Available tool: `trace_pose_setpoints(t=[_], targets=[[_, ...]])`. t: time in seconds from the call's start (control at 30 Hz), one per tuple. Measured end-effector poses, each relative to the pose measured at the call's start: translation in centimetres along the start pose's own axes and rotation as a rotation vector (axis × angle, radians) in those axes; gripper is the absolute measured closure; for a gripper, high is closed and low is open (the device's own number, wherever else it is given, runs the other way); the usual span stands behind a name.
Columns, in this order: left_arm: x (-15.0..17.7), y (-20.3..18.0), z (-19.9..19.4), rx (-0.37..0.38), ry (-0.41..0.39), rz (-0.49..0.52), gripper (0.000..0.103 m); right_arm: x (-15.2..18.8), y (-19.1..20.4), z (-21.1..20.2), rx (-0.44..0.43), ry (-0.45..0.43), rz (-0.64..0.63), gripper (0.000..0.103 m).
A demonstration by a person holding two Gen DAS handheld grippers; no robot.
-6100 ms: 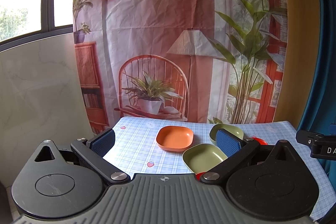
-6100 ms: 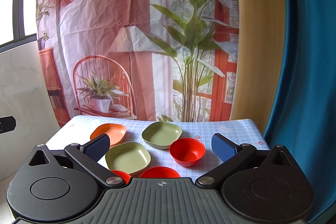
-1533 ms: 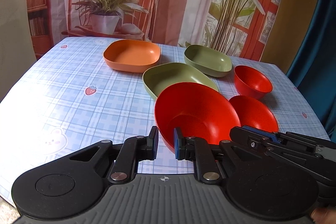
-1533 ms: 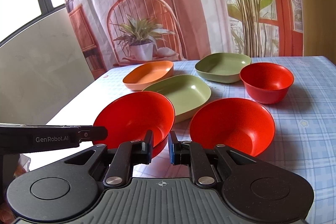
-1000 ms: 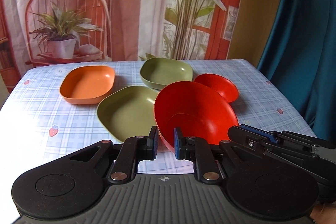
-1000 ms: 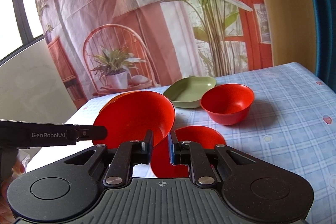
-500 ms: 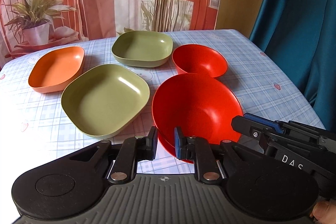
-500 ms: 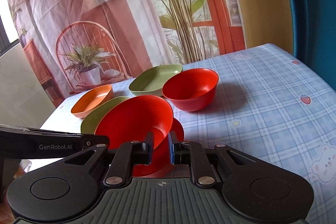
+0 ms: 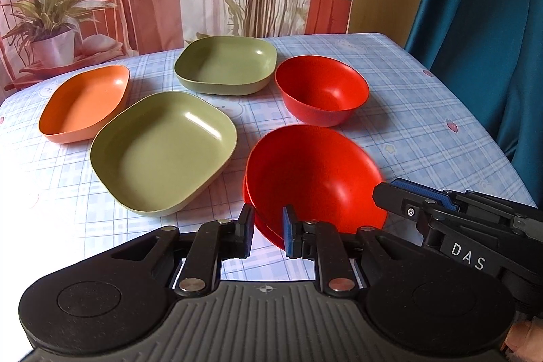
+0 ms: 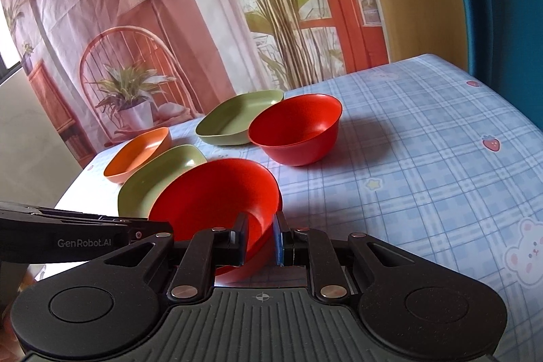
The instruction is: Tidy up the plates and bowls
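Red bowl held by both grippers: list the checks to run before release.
1. Left gripper jaws shut on the held red bowl rim: ok.
2. Right gripper jaws shut on the same rim: ok.
3. Held bowl over the lower red bowl: ok, its edge shows beneath.
4. Held bowl fully seated: cannot tell; it looks tilted.
5. Apart from the near green plate: ok.
6. Apart from the far red bowl: ok.
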State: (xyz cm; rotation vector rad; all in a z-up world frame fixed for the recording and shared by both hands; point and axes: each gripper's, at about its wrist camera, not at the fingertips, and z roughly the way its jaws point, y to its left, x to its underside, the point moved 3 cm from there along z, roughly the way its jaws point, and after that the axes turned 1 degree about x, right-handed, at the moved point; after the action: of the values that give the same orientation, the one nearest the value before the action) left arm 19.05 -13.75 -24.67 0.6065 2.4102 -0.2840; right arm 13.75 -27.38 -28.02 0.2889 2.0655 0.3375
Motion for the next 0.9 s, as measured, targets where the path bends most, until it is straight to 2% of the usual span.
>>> trace_pose_setpoints(t=[0.6,0.9], targets=[[-1.0,0.4,-0.2,-0.026,-0.036,-0.023,0.083,-0.4,-0.8,0.3,0.006,-0.017,0.014,0.087],[-4.8,1.0,0.7,-0.021,-0.086,-0.034,0.083,-4.0,-2.1,0.6,0.032,-0.086,-0.027,0.087]])
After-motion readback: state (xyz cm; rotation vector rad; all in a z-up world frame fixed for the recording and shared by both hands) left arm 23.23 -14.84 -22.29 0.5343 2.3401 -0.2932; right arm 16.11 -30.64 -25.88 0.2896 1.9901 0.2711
